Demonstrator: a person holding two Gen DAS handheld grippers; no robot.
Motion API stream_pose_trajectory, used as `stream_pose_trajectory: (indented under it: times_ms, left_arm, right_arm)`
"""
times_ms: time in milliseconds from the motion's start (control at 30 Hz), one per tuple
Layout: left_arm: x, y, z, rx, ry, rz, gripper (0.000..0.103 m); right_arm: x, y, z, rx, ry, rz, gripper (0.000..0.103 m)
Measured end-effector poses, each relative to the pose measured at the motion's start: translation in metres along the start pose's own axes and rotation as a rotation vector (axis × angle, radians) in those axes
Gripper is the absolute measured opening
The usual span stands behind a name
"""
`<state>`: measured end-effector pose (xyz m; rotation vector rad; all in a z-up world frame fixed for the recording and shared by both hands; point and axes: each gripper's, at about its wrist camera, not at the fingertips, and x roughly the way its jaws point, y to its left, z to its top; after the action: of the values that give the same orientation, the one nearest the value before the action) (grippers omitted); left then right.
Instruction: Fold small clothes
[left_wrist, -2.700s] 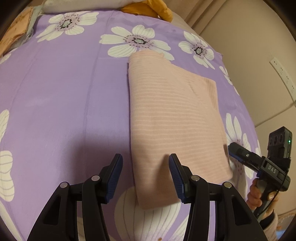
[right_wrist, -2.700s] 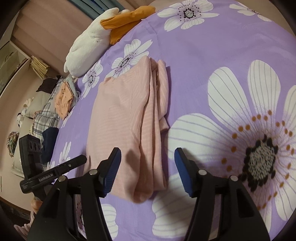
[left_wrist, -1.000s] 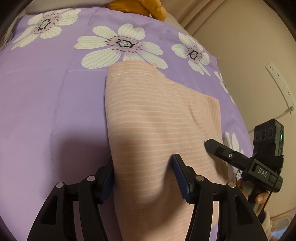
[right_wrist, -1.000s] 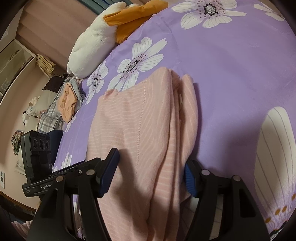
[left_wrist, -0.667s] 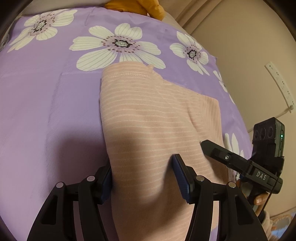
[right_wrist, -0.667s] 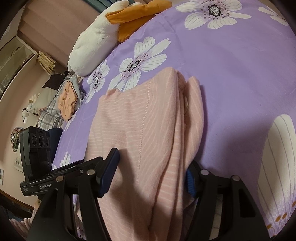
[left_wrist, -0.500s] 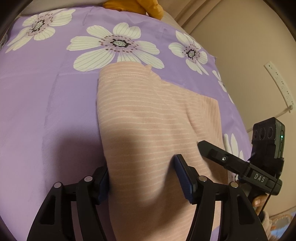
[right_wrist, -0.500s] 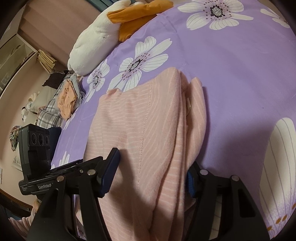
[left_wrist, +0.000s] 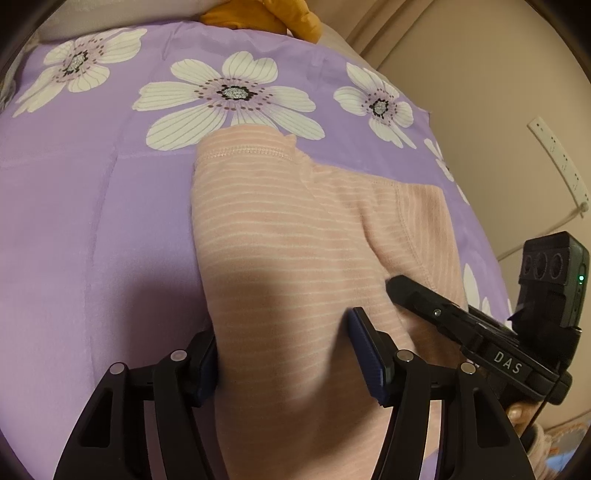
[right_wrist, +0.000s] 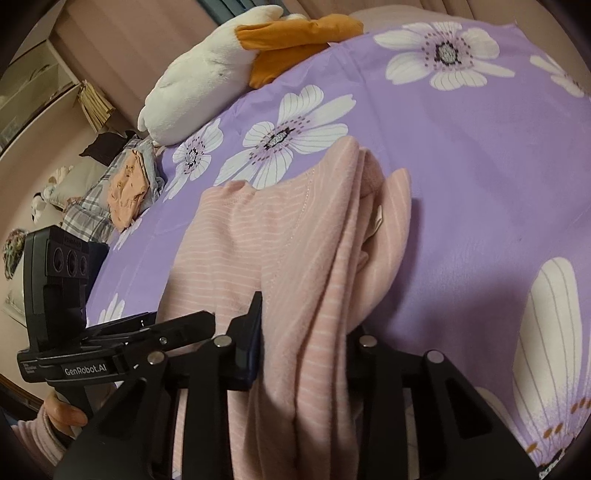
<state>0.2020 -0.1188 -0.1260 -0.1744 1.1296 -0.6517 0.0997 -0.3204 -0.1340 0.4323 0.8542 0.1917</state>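
A folded pink striped garment (left_wrist: 280, 236) lies on the purple flowered bedsheet (left_wrist: 92, 221); it also shows in the right wrist view (right_wrist: 280, 258). My left gripper (left_wrist: 288, 350) straddles the garment's near edge with its jaws still wide apart, cloth between them. My right gripper (right_wrist: 306, 343) has narrowed on the garment's bunched right edge, and its right finger is partly hidden by cloth. The right gripper also shows at the right of the left wrist view (left_wrist: 461, 321), and the left gripper shows low left in the right wrist view (right_wrist: 155, 332).
A white and orange plush toy (right_wrist: 221, 62) lies at the head of the bed. A pile of other clothes (right_wrist: 122, 184) sits at the bed's far left. A wall with a power strip (left_wrist: 557, 162) borders the bed's right side.
Both grippers moved forward over the garment's near edge. The right gripper's jaws have closed in on the bunched right edge. The left jaws stay wide apart.
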Motion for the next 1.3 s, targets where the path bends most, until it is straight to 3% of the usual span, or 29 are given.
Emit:
stream_pose_trajectory:
  times_ms: [367,1300]
  left_arm:
    - [-0.012,-0.004,-0.002,0.025,-0.029,0.020,0.045]
    - [-0.045,-0.021,-0.019,0.067,-0.080,0.029,0.044]
  right_arm:
    - [-0.015,0.020,0.000,-0.045,-0.052,-0.007,0.028]
    - [-0.058,0.055,-0.019,-0.104,-0.106,0.003,0.027]
